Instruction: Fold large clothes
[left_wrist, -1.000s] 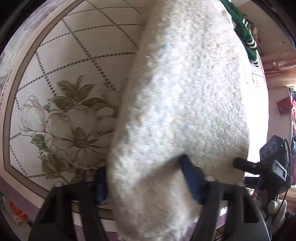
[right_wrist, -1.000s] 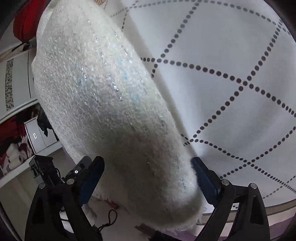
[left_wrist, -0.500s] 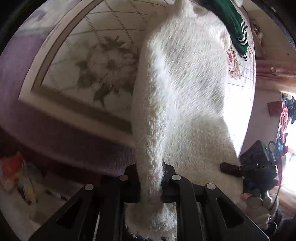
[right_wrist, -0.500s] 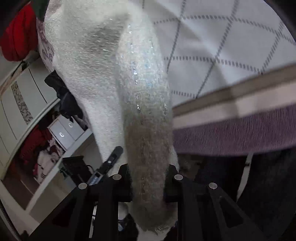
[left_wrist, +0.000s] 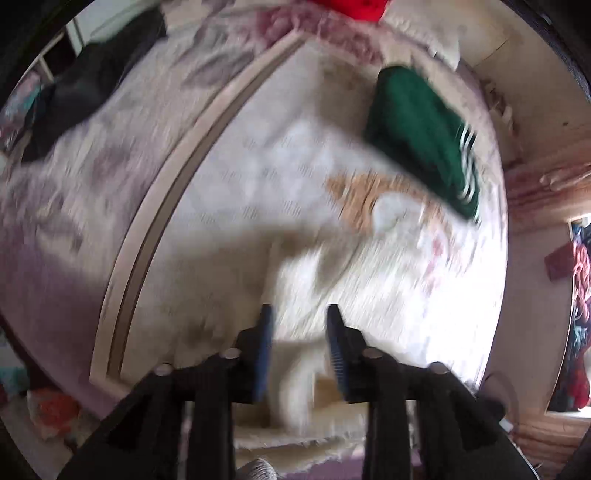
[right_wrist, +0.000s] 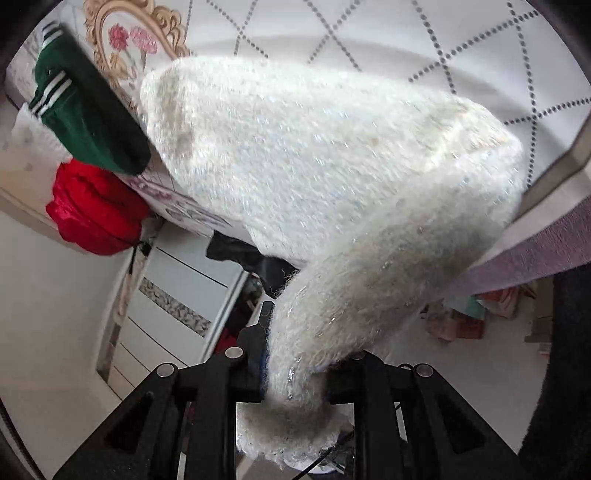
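Observation:
A white fuzzy sweater (right_wrist: 314, 155) lies bunched on the quilted bedspread (right_wrist: 369, 37). One end of it is drawn off the bed's edge into my right gripper (right_wrist: 306, 343), which is shut on that thick roll of cloth. The left wrist view is blurred. It looks steeply down on the bed from high up, and my left gripper (left_wrist: 299, 325) is opening, its blue pads (left_wrist: 264, 332) apart. A strip of the white sweater (left_wrist: 295, 384) shows between and below them, and the pads are not pressing on it.
A folded green garment (left_wrist: 421, 129) with white stripes lies further up the bed, also seen as the green garment (right_wrist: 85, 110). A red garment (right_wrist: 92, 214) and a black one (left_wrist: 96, 74) lie at the bed's far parts. White drawers (right_wrist: 177, 295) stand beyond the bed.
My left gripper closed on the sweater, then rose well above the bed with its pads apart again. My right gripper closed on the sweater's end, rolled and lifted it past the bed's edge.

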